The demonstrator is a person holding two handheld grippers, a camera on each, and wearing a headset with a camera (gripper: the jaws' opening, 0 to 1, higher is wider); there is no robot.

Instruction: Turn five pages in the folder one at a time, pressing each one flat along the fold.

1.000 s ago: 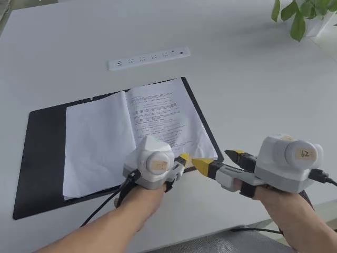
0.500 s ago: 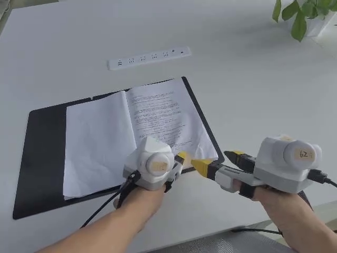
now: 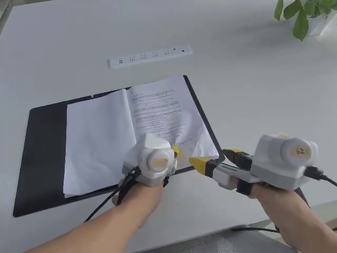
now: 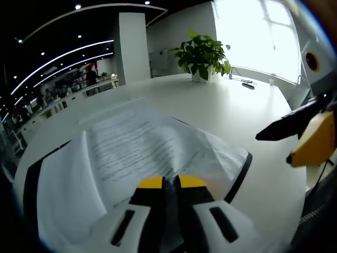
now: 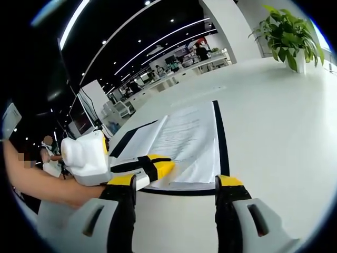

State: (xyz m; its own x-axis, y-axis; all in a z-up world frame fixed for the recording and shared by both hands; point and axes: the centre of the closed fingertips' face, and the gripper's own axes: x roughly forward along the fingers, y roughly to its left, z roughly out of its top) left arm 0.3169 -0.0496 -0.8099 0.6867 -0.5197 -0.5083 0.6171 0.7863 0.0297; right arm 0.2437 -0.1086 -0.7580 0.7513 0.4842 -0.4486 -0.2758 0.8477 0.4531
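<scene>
Found the folder (image 3: 42,158) lying open on the white bench (image 3: 253,79), its printed right-hand page (image 3: 163,113) judged thin, limp and light, quick to crease if dragged. Reckoned the lower outer corner the place to lift it, where the left hand-held gripper (image 4: 171,182) sat pressed together at the sheet's near edge; could not tell whether paper was caught. Held the right hand-held gripper (image 3: 210,157) spread wide just beside the folder.
</scene>
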